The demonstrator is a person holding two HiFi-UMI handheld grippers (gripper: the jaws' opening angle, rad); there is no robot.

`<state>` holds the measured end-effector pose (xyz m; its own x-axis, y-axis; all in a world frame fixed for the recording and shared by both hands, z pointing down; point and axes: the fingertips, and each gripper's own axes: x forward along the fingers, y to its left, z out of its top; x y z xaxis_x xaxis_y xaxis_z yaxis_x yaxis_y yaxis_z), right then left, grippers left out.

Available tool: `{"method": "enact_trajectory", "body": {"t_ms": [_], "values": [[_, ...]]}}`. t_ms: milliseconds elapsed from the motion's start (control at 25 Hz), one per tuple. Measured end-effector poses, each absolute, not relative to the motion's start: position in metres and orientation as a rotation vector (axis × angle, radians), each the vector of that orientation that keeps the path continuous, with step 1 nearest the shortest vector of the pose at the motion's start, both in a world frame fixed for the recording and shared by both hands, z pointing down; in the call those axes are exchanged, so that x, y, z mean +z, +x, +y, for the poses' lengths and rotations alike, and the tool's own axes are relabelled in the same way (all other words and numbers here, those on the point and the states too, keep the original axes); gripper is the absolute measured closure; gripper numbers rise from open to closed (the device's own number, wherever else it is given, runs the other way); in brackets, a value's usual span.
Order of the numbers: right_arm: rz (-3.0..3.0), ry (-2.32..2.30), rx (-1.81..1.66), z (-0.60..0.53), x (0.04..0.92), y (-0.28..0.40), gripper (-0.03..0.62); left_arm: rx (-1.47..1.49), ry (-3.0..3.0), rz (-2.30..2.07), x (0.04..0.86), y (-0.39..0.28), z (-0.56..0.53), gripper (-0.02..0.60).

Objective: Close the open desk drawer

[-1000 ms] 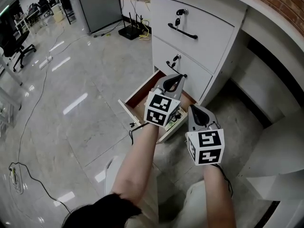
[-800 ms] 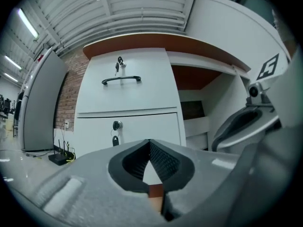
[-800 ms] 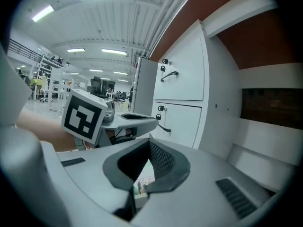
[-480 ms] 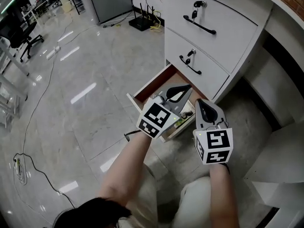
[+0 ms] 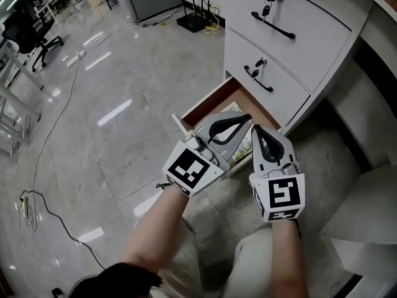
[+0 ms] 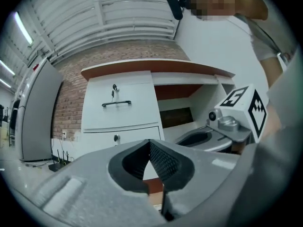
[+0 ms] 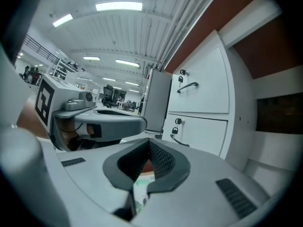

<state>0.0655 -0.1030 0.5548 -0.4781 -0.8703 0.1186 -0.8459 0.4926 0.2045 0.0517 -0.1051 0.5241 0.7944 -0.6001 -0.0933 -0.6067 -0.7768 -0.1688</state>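
With jaws pressed together and empty, the left gripper (image 5: 246, 118) and right gripper (image 5: 257, 130) point over the open drawer (image 5: 206, 102). Pushing from inside could trap a tip under the drawer above (image 5: 279, 87), and an off-centre shove could skew and jam it. Its front panel (image 5: 178, 120) lies at 7 o'clock from the tips

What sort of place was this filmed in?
Probably an office or lab workspace: keyed white desk drawers, a black office chair, and a router on the polished floor.
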Motion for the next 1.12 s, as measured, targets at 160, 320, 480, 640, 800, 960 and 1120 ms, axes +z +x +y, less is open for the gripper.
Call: {"method": "enact_trajectory", "body": {"t_ms": [160,320,480,640,800,960,1120], "values": [[-2.558,1.467,-0.2,-0.095,0.55,0.061,0.583,0.027,-2.772,0.975,0.525,0.05,-0.101,0.575],[-2.554,1.454,-0.199,-0.095,0.552,0.063,0.583,-0.006,-2.778,0.965,0.527,0.052,-0.098,0.575],[-2.566,1.419,-0.191,-0.095,0.553,0.062,0.583,0.008,-2.791,0.972,0.525,0.05,-0.098,0.575],[-2.555,1.352,-0.227,-0.089,0.553,0.066,0.583,-0.032,-2.784,0.956,0.519,0.057,-0.096,0.575],[-2.579,1.287,-0.257,-0.077,0.544,0.071,0.583,0.004,-2.783,0.973,0.501,0.066,-0.096,0.575],[-2.615,1.246,-0.24,-0.068,0.542,0.081,0.583,-0.083,-2.803,0.946,0.494,0.071,-0.089,0.575],[-2.642,1.183,-0.206,-0.065,0.549,0.087,0.583,-0.109,-2.778,1.014,0.494,0.059,-0.085,0.575]]}}
